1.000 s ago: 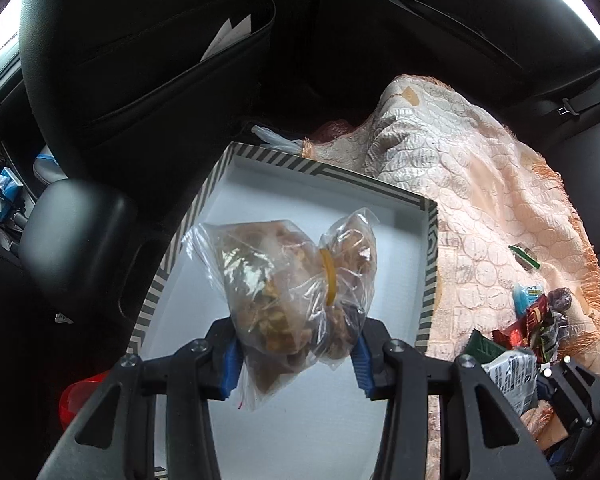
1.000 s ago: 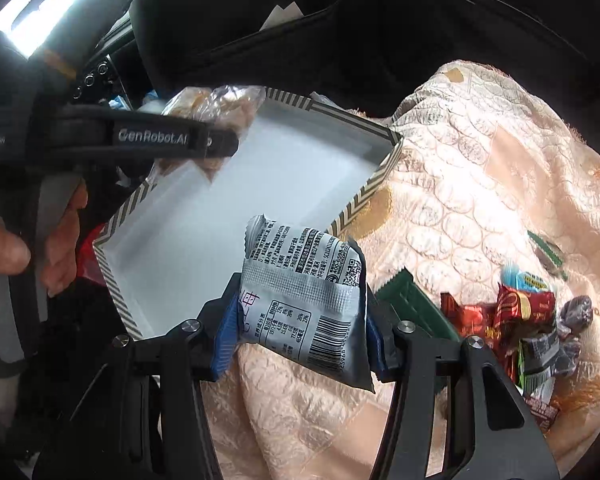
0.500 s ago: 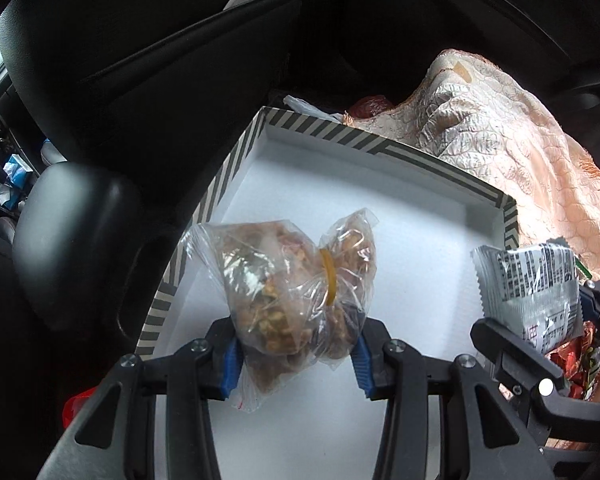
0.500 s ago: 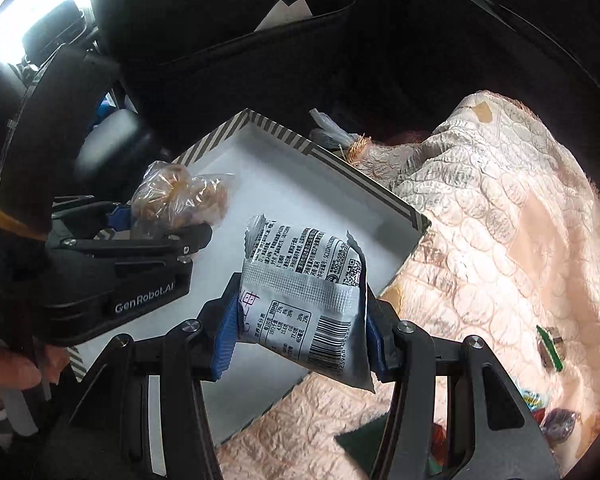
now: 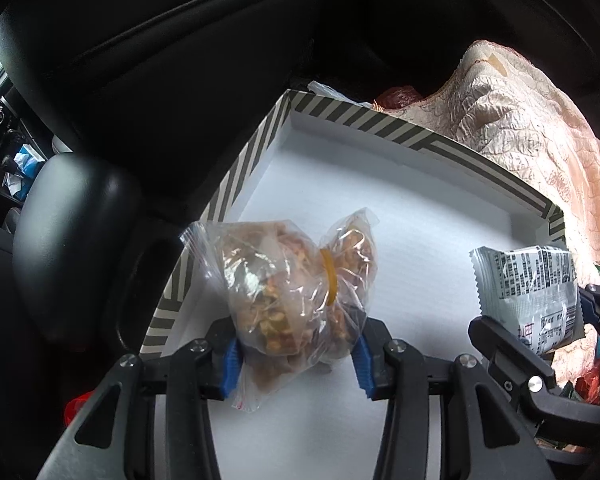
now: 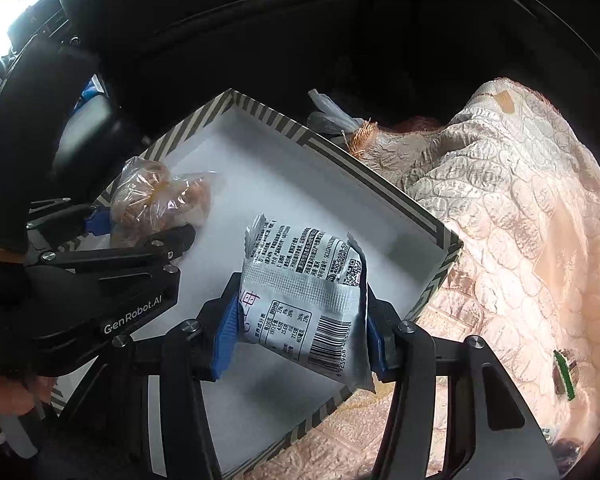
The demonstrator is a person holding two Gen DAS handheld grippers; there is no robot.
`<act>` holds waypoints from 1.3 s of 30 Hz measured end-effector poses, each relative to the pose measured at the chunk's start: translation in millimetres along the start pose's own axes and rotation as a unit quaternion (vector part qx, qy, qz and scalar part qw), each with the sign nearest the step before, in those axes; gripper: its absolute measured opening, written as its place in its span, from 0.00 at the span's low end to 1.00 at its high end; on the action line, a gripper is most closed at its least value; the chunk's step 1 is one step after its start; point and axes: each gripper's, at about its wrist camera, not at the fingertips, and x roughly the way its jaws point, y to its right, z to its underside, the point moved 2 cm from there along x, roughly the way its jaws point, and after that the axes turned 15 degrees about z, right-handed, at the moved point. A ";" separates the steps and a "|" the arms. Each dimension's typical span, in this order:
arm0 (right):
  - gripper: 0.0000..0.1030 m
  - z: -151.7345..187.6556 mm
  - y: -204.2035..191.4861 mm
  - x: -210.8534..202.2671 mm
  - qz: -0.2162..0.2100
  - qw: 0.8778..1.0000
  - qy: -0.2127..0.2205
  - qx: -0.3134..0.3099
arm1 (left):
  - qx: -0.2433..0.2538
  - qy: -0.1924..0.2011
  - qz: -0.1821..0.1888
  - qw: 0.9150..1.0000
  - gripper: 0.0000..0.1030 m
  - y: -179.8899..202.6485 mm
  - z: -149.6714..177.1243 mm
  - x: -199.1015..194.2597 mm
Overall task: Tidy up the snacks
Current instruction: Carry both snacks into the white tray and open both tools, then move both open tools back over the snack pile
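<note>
A white box with a striped rim (image 5: 364,120) (image 6: 380,184) lies open on a car's back seat. My left gripper (image 5: 296,354) is shut on a clear bag of brown snacks (image 5: 296,280) tied with a yellow band, held low over the box's left side. The same bag (image 6: 160,200) and left gripper (image 6: 140,236) show at the left of the right wrist view. My right gripper (image 6: 298,326) is shut on a silver snack packet (image 6: 304,292), hanging over the box's right part. That packet (image 5: 528,292) appears at the right of the left wrist view.
A peach quilted cloth (image 6: 520,220) covers the seat right of the box. Loose wrapped sweets (image 5: 592,380) lie on it near the right edge, and a green wrapper (image 6: 564,368). A black front seat back (image 5: 160,60) and an armrest (image 5: 76,240) stand close to the left.
Both grippers have moved over the box. The right one came in from the cloth with the silver packet; the left one sank lower with the snack bag.
</note>
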 end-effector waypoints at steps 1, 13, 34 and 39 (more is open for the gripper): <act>0.53 1.0 0.5 0.9 0.000 1.000 -0.002 0.003 | 0.000 0.000 -0.001 1.000 0.48 -0.1 0.2 -0.1; 0.66 11.1 -3.8 2.8 -0.013 1.000 -0.002 0.002 | -0.024 0.010 0.018 1.000 0.86 -10.2 -1.7 -4.9; 0.66 82.2 45.9 -96.4 -0.022 0.993 0.067 0.098 | 0.028 0.086 0.057 0.994 0.91 54.7 46.1 -83.8; 0.66 119.6 74.0 -120.9 -0.007 0.989 0.075 0.129 | 0.072 0.079 0.080 0.991 0.91 95.3 67.8 -87.2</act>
